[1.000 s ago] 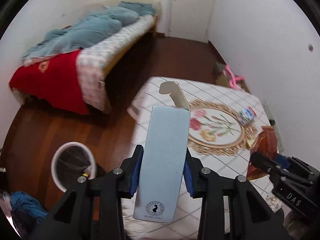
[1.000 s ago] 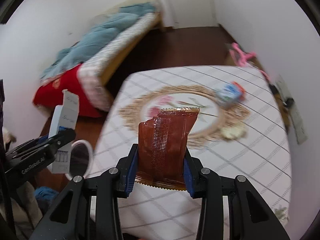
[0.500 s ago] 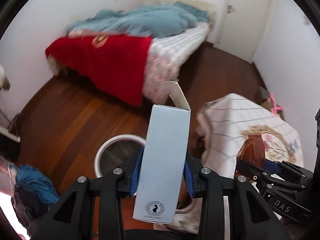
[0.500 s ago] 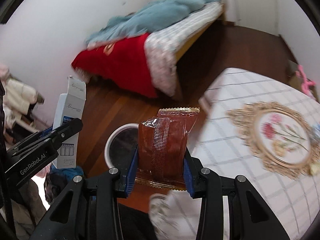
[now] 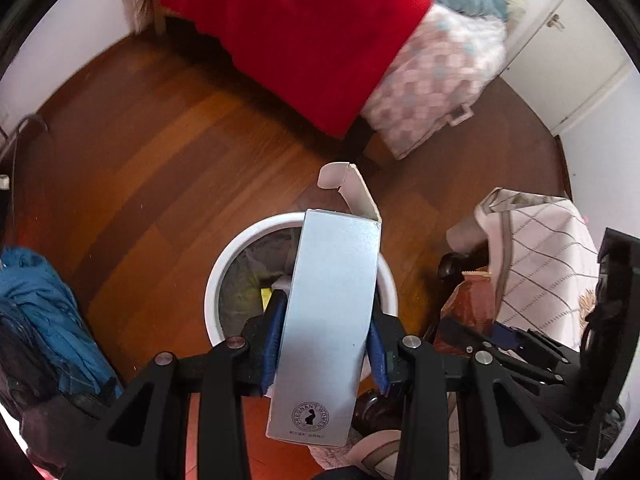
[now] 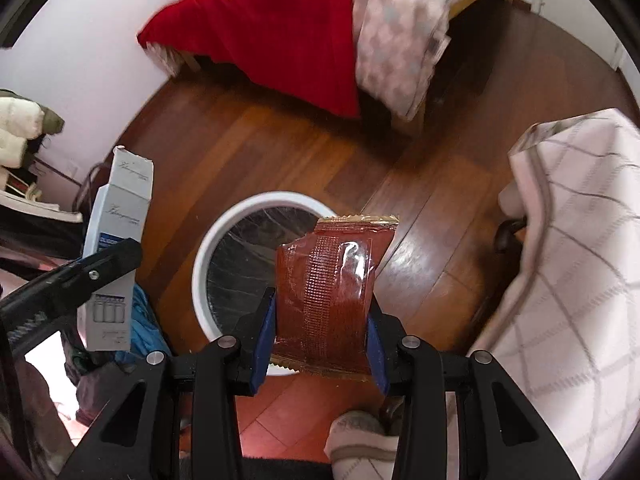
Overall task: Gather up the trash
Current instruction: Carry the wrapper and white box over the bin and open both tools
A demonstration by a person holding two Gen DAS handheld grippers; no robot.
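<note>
Your left tongs (image 5: 324,344) pinch the pale carton (image 5: 332,320); your right tongs (image 6: 320,332) pinch the brown wrapper (image 6: 332,292); the white bin (image 6: 224,240) waits beneath both; dropping remains.

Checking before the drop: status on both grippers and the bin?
Left gripper shut on pale box. Right gripper shut on red wrapper. Both above white bin. Nothing blocking.

Bin (image 5: 224,276) between bed (image 5: 320,40) and table (image 5: 540,264)

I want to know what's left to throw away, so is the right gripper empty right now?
No, the right gripper is clamped on a reddish-brown plastic wrapper held above the white trash bin.
</note>
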